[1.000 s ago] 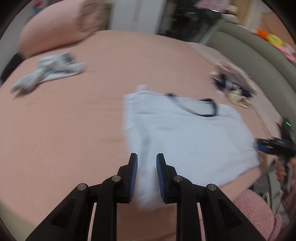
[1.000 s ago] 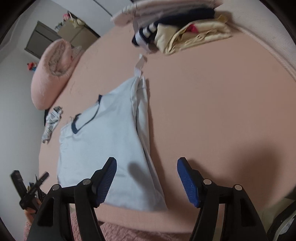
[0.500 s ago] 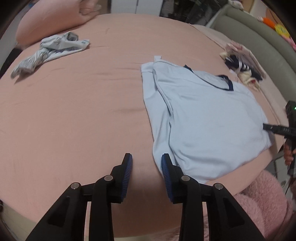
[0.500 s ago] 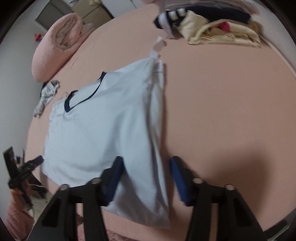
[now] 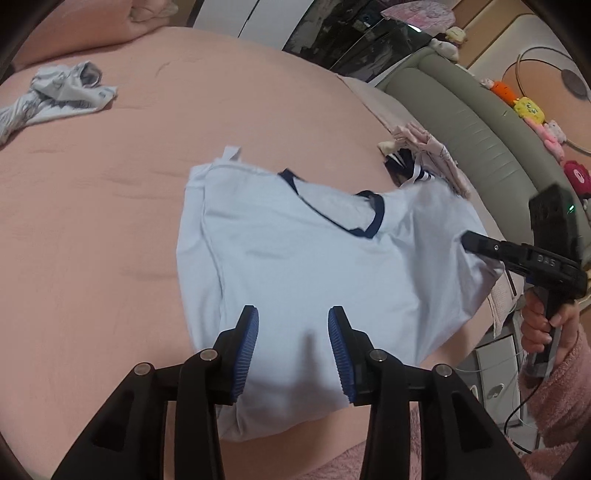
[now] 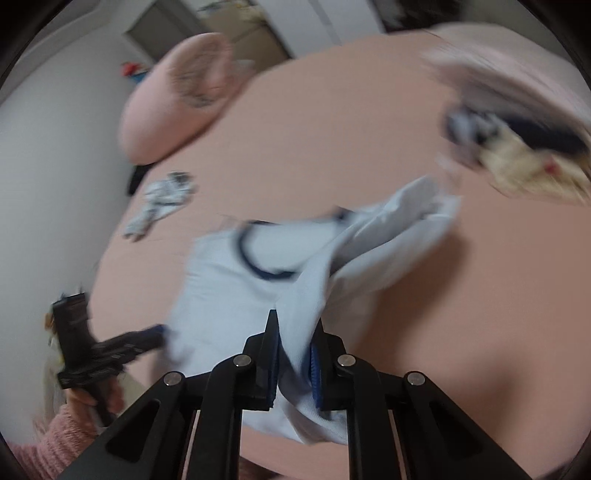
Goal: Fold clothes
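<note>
Folding: under way, one garment in work, not yet a finished fold.
Light blue shirt [image 5: 295,266]: spread on the pink bed [image 5: 110,221], one side edge lifted off it.
Right gripper [image 6: 293,363]: closing, clamped on that lifted edge.
Left gripper [image 5: 293,354]: opening above the shirt hem, grasping nothing.
Done: folded pile [image 5: 424,158] just beyond the shirt.
Left: crumpled garment [image 5: 55,96], well apart from the shirt.

A pink bedsheet [image 5: 92,229] covers the bed. A pink pillow [image 6: 177,99] lies at its far end. A grey-green padded headboard [image 5: 465,122] curves along one side, with plush toys [image 5: 528,107] lined up behind it. Beyond the bed stand a white cabinet [image 5: 236,18] and dark shelves [image 5: 351,40], their contents unclear.
</note>
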`<state>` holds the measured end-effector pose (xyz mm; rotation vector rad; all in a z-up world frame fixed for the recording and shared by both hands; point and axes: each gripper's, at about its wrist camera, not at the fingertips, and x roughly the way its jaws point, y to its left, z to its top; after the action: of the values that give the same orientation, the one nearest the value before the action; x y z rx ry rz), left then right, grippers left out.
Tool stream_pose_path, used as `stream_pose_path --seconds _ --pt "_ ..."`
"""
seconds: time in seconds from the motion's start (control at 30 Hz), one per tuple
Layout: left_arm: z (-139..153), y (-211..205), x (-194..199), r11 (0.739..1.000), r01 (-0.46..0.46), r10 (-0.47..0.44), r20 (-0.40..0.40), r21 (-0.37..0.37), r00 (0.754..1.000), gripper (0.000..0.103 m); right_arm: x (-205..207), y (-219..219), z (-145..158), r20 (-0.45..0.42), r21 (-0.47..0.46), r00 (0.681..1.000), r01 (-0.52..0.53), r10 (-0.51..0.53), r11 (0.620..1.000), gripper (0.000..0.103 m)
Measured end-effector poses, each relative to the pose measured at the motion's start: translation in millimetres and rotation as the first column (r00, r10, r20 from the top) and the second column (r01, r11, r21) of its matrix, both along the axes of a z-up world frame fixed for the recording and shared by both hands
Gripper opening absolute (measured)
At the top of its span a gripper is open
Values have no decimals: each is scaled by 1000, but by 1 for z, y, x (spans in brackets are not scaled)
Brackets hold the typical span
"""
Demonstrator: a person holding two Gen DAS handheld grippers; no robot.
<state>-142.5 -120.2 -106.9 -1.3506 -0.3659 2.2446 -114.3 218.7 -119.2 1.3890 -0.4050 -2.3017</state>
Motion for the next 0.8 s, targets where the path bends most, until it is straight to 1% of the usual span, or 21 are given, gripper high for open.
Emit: stream_pose_path --seconds 0.07,0.1,0.13,0.17,0.2,0.27,0.3,0.33,0.4,0.43,0.47,0.5,0.53,0.57,0.6,0.63,0.67,0.7,0.73,0.77,0.8 --pt "2 0 -4 999 -1 1 1 44 1000 36 -4 -39 1 -12 21 996 -87 88 996 12" --pt "2 0 -6 997 -3 3 7 76 1000 37 -5 -56 -6 5 34 992 -128 127 991 12" --pt "0 1 -10 994 -3 1 19 109 1000 41 -6 -73 -18 38 44 986 -167 165 985 13" --pt "-3 3 -13 991 4 -9 37 133 999 46 -7 -89 -29 71 53 977 -206 202 977 15" --pt "-7 6 -17 989 13 -21 56 150 998 53 -7 -100 -38 109 59 969 -230 223 971 16" --pt "-16 17 -24 988 31 -44 86 150 995 54 -5 -104 -49 175 57 958 -238 225 969 17" --pt "-20 21 -27 987 32 -49 102 154 994 54 -2 -100 -45 168 38 960 -233 224 972 17" --pt "-23 25 -30 986 28 -48 120 165 992 54 4 -93 -37 145 14 964 -229 224 973 20" --pt "-29 32 -35 982 19 -48 155 186 987 54 14 -78 -15 90 -30 972 -215 217 976 31" --pt "-30 34 -37 979 14 -48 163 203 985 54 20 -68 -3 64 -53 976 -205 208 977 47" --pt "-28 34 -37 974 9 -47 164 224 985 54 26 -62 8 43 -70 978 -202 205 977 69" --pt "-27 35 -38 969 4 -46 164 245 985 54 32 -55 19 21 -87 979 -198 201 976 75" --pt "-26 36 -40 966 -4 -41 169 260 985 54 38 -51 29 -13 -87 980 -201 201 976 75" --pt "-26 36 -42 961 -14 -38 183 276 982 54 44 -49 39 -62 -68 977 -210 206 975 75" --pt "-27 37 -44 955 -23 -39 200 296 979 55 48 -46 45 -98 -16 977 -190 188 982 75" --pt "-28 37 -46 948 -32 -39 218 317 975 55 46 -43 42 -100 64 984 -143 149 988 75" --pt "-29 37 -47 941 -42 -41 235 337 971 56 40 -42 34 -79 134 990 -102 114 986 74" --pt "-29 37 -49 933 -52 -42 252 356 967 62 34 -38 23 -53 207 996 -64 77 976 74" --pt "-30 37 -51 925 -63 -44 270 375 962 68 29 -33 10 -26 259 998 -42 51 965 69" --pt "-30 40 -53 924 -65 -47 282 376 958 71 26 -27 -1 -4 283 999 -36 39 958 63" --pt "-30 45 -56 932 -60 -50 293 357 955 73 23 -21 -13 18 307 999 -31 27 951 63"
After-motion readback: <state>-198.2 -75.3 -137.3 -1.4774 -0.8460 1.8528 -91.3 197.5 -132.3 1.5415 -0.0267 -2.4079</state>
